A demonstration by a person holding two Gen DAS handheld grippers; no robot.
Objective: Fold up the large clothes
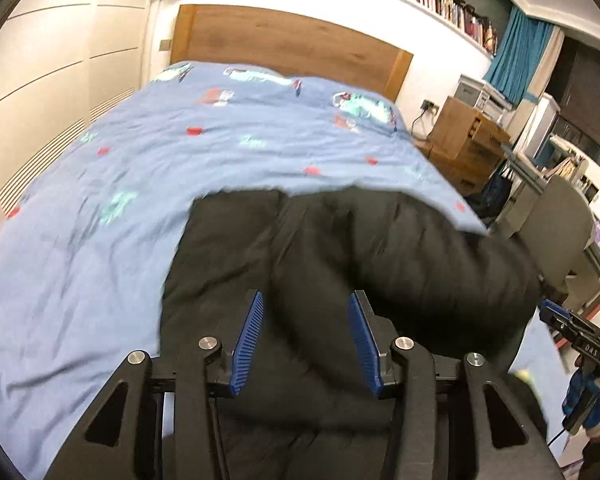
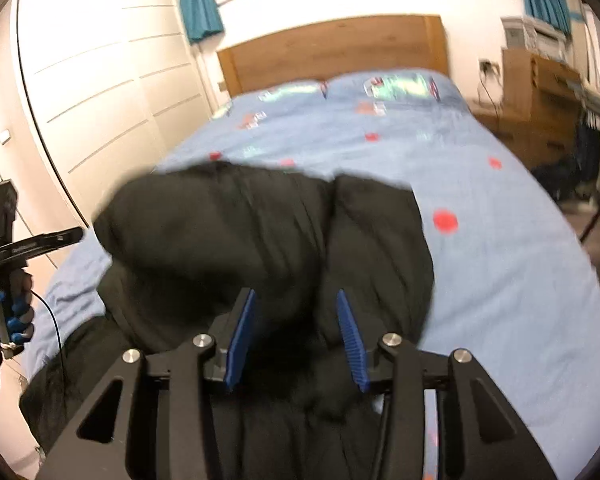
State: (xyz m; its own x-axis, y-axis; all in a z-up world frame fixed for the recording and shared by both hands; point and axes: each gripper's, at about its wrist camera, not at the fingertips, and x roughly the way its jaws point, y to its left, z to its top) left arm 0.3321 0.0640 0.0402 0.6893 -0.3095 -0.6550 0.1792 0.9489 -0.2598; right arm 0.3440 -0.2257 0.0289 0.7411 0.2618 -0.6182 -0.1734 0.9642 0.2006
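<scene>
Black padded jacket (image 1: pixel 340 280) on the blue duvet (image 1: pixel 100 240), both grippers above its near end with fingers apart.

The jacket lies on the duvet at the end away from the wooden headboard (image 1: pixel 292 40), bunched in puffy folds, one rounded fold raised on the side toward the desk (image 1: pixel 468 140). The left gripper (image 1: pixel 306 304) hangs over the jacket's near part, blue ribbed pads spread wide, nothing clamped between them. The right gripper (image 2: pixel 296 300) hangs over the same garment (image 2: pixel 260 232), pads likewise spread and holding nothing. Whether either pad touches the fabric cannot be told; both views are blurred. The wardrobe (image 2: pixel 100 80) stands beside the bed, opposite the desk.
</scene>
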